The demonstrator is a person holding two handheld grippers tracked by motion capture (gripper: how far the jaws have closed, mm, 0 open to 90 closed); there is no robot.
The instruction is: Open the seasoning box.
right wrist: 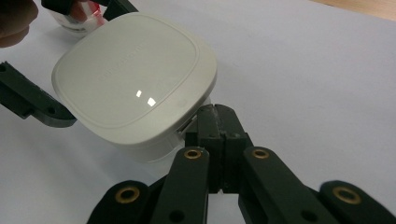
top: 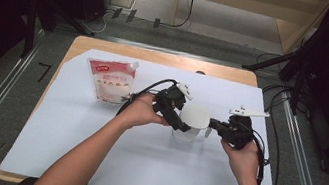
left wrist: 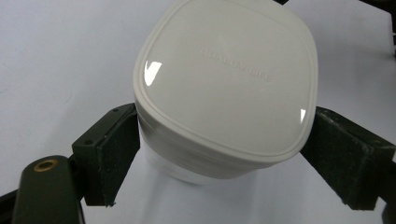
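White lidded container: upright, lid facing up, squarish. Sits between left gripper's wide-spread jaws, pads flanking the lid. Right gripper, jaws together, at its handle side. High view adds a pouch beyond.

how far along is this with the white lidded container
Done: the right gripper is shut at the side of the white square-lidded plastic container, apparently on its handle. In hand: the left gripper straddles the lid, fingers at its edges. Left: the lid is still on, and the red-and-white pouch lies untouched.
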